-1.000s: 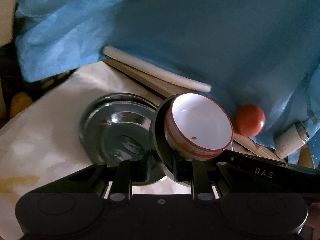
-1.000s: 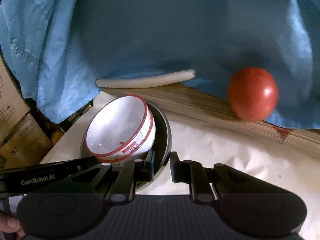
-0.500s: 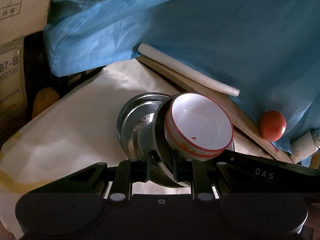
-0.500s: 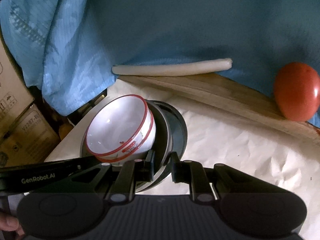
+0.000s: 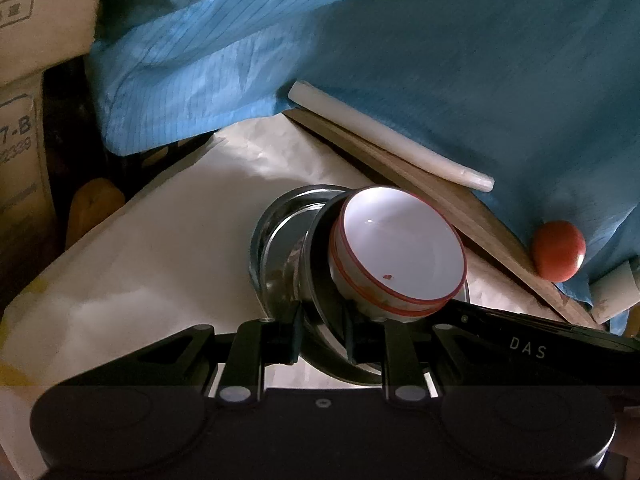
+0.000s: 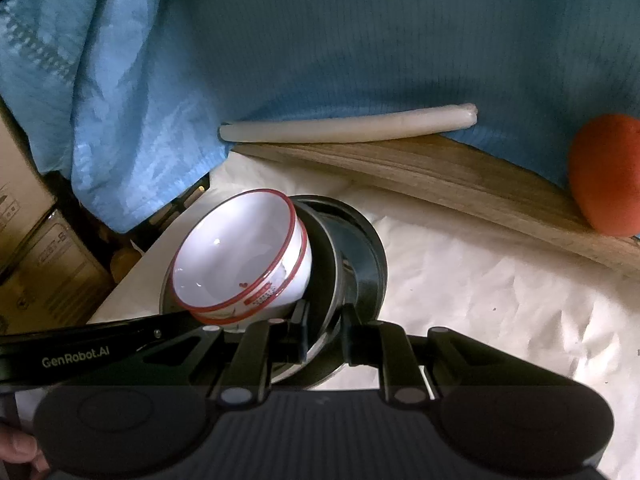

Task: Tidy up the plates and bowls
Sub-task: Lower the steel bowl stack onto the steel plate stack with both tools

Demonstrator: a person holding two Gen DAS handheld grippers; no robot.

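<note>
A steel plate [image 5: 316, 280] carries two stacked white bowls [image 5: 400, 252] with red rims. My left gripper [image 5: 320, 332] is shut on the near rim of this plate. My right gripper [image 6: 324, 332] is shut on the same plate's rim [image 6: 328, 280] from the other side, with the bowls [image 6: 240, 260] leaning to its left. The plate is tilted and held above a second steel plate [image 5: 276, 240] that lies on the white paper; that plate also shows in the right wrist view [image 6: 368, 264].
White paper [image 5: 160, 248] covers the table. A wooden board [image 6: 440, 176] and a white roll [image 6: 348, 126] lie at the back under a blue cloth [image 6: 320, 40]. An orange-red ball [image 5: 558, 250] sits at the right. Cardboard boxes [image 5: 20, 80] stand at the left.
Both grippers have pulled back and up with the plate and bowls. The second steel plate now looks smaller and sits mostly behind the held plate.
</note>
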